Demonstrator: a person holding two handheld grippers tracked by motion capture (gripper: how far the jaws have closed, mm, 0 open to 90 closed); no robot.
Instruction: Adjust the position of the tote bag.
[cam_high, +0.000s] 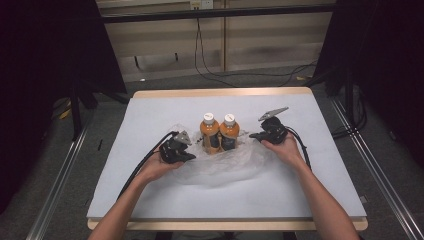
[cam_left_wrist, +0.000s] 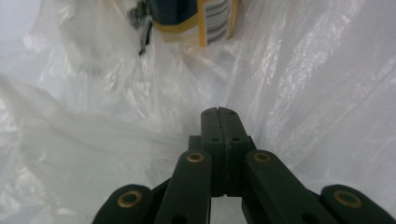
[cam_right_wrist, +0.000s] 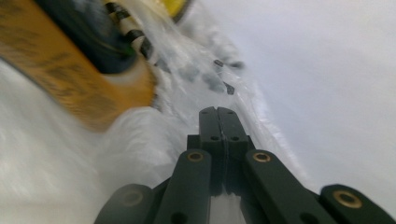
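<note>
Bottles (cam_high: 219, 133) are standing mid-frame on the tabletop (cam_high: 150, 115) inside a clear plastic bag (cam_high: 225, 165). You are pinching its film with the left gripper (cam_high: 186, 157) and right gripper (cam_high: 255, 136), jaws pressed together.

Overhead cam; claw cams near bag (cam_high: 225, 165).

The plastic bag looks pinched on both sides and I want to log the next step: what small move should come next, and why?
Probably lift both grippers a little, to raise the bag's sides. The left gripper and the right gripper have their jaws shut at the plastic bag, whether film is pinched is unclear. Two bottles stand upright between them. The bag still lies slumped on the table.
</note>
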